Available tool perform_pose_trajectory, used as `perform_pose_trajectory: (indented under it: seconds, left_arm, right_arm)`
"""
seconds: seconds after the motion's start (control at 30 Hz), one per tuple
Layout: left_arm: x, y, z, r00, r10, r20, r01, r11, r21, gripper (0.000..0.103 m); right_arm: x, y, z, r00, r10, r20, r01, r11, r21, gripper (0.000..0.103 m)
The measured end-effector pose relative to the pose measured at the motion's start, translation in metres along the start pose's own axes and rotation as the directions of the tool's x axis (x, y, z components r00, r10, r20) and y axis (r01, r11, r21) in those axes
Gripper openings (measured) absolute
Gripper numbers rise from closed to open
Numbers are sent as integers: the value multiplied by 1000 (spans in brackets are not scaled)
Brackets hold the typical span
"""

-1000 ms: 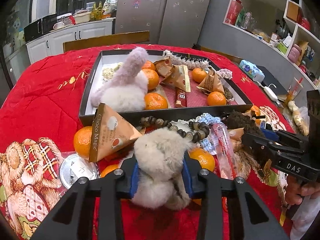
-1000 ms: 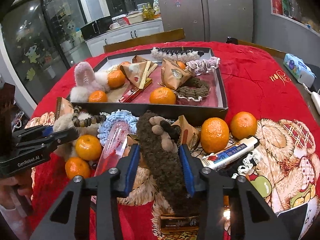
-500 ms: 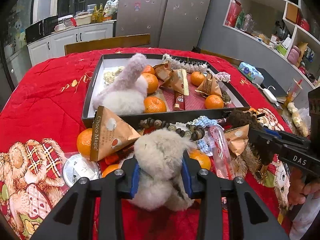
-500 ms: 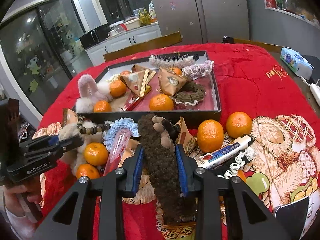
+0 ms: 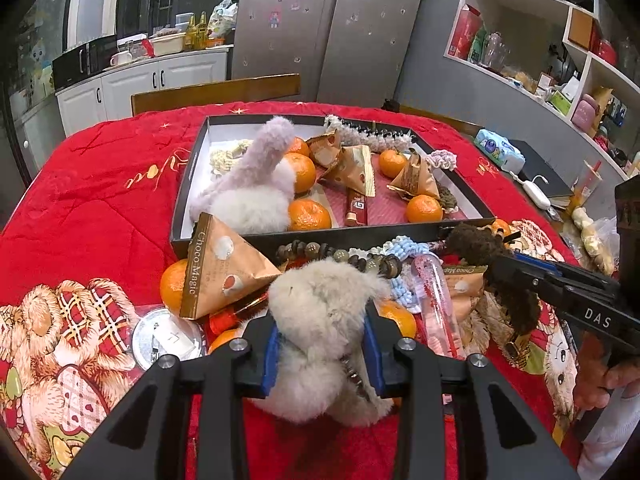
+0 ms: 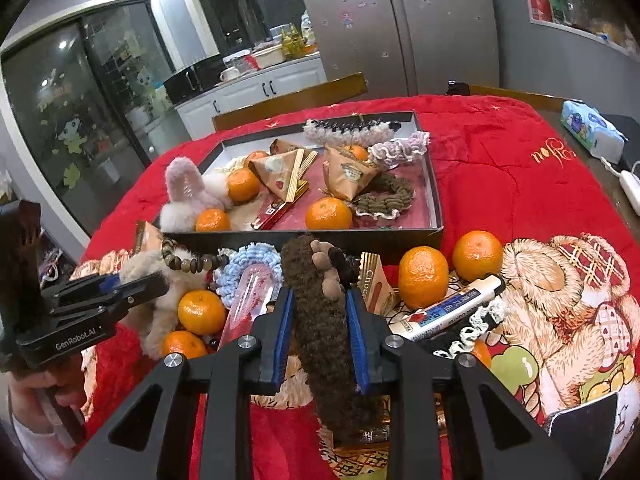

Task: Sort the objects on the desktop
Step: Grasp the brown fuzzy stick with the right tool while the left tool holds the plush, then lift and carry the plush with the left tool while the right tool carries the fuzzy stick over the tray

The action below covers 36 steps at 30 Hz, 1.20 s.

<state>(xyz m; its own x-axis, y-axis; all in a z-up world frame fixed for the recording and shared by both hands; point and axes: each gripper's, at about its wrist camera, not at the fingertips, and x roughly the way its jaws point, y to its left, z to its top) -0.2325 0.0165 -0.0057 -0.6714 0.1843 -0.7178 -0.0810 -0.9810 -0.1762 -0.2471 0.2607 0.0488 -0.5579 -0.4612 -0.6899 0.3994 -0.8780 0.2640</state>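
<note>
My left gripper (image 5: pixel 322 340) is shut on a beige fluffy plush toy (image 5: pixel 324 308), low over the red cloth in front of the black tray (image 5: pixel 188 200). The jaws of my right gripper (image 6: pixel 320 320) are closing, and both blue pads (image 6: pixel 285 328) press on a long brown fuzzy plush (image 6: pixel 318 312). The left wrist view shows the right gripper (image 5: pixel 520 276) at the right with the brown plush (image 5: pixel 472 240) in it. In the right wrist view the left gripper (image 6: pixel 132 284) is at the left. Mandarins, snack packets and a pink plush (image 5: pixel 256 184) lie in the tray.
In front of the tray lie a Choco Magic packet (image 5: pixel 220 268), a bead bracelet (image 5: pixel 340 256), a blue scrunchie (image 6: pixel 248 264), a clear pink tube (image 5: pixel 436 300), mandarins (image 6: pixel 424 276) and a white tube (image 6: pixel 452 308). A round tin (image 5: pixel 168 340) sits at the left. A chair back (image 5: pixel 216 90) stands behind the table.
The right gripper's jaws have narrowed onto the brown plush until the pads touch it. The left gripper still holds the beige plush in the same spot.
</note>
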Motion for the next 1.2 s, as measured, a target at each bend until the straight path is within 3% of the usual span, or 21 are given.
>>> perform_pose_trajectory:
  seconds: [0.63, 0.97, 1.2]
  left_arm:
    - [-26, -7, 6, 998, -40, 37, 41, 999, -6, 35]
    - [-49, -5, 41, 995, -25, 101, 26, 1000, 1, 35]
    - [-46, -11, 53, 995, -30, 97, 29, 999, 20, 35]
  right_arm:
    - [-13, 7, 13, 997, 68, 24, -69, 997, 39, 25]
    - [-25, 7, 40, 996, 67, 53, -69, 996, 54, 25]
    - [-17, 15, 50, 995, 87, 40, -89, 995, 46, 25]
